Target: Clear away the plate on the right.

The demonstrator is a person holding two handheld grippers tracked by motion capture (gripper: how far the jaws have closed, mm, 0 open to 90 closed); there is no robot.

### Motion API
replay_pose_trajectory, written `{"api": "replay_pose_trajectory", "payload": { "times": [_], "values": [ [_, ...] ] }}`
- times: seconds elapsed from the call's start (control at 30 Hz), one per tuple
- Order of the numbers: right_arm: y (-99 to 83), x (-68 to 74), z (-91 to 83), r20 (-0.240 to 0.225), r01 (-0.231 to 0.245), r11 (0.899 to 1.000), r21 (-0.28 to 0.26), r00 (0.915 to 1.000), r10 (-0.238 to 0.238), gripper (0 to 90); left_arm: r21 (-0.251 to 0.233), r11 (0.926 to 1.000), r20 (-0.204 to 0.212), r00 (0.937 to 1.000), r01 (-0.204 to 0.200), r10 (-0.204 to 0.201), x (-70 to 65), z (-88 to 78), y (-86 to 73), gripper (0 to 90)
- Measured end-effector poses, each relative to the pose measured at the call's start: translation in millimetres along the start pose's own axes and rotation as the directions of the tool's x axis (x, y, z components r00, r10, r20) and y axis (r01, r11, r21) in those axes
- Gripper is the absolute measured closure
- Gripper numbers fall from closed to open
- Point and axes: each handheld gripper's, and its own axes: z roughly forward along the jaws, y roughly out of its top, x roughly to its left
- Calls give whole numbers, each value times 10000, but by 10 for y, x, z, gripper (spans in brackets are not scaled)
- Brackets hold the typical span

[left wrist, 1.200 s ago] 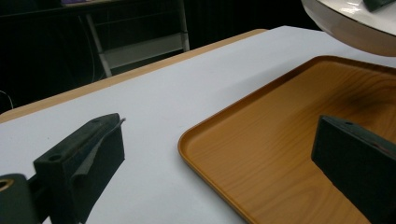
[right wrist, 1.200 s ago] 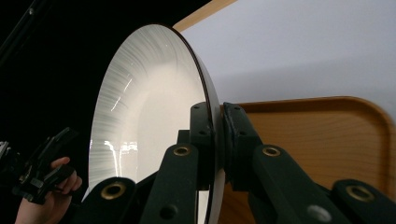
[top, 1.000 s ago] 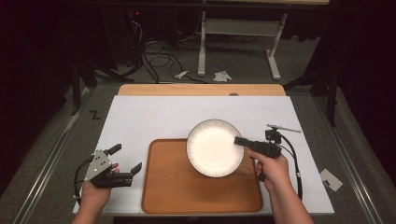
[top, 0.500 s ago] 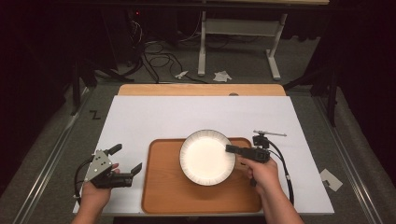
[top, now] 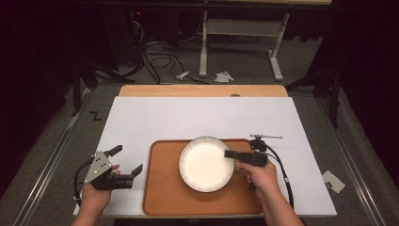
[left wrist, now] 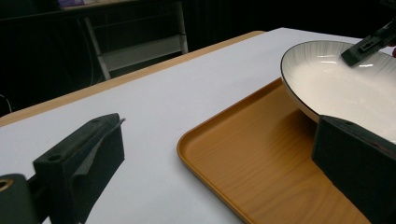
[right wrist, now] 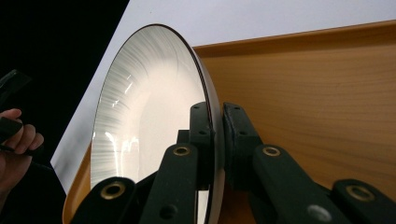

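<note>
Plate (top: 205, 164) rim pinched by right tongs (top: 229, 154), over tray (top: 162, 197).

Two hand-held grippers at the desk's near edge

The left gripper (top: 126, 161) rested in the left hand (top: 95, 193) near the desk's near-left corner, jaws spread wide and holding nothing. The right gripper (top: 229, 154), held in the right hand (top: 259, 174), had its jaws clamped on the rim of a white plate (top: 205, 163).

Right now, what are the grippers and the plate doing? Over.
Right gripper shut on plate rim, over tray. Left gripper open, holding nothing, beside tray. Nothing in the way.
</note>
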Motion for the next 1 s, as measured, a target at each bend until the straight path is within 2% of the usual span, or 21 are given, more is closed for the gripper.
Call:
{"api": "replay_pose_trajectory", "payload": {
  "times": [0.77,1.0],
  "values": [
    [-54,12,53,210,155,9993,348,9996,-162,844,32,10000,20,10000,-62,62,-5,8,0,32],
    [-58,9,67,413,241,9989,408,9988,-258,847,38,10000,17,10000,-62,62,-5,7,0,31]
  ]
}}
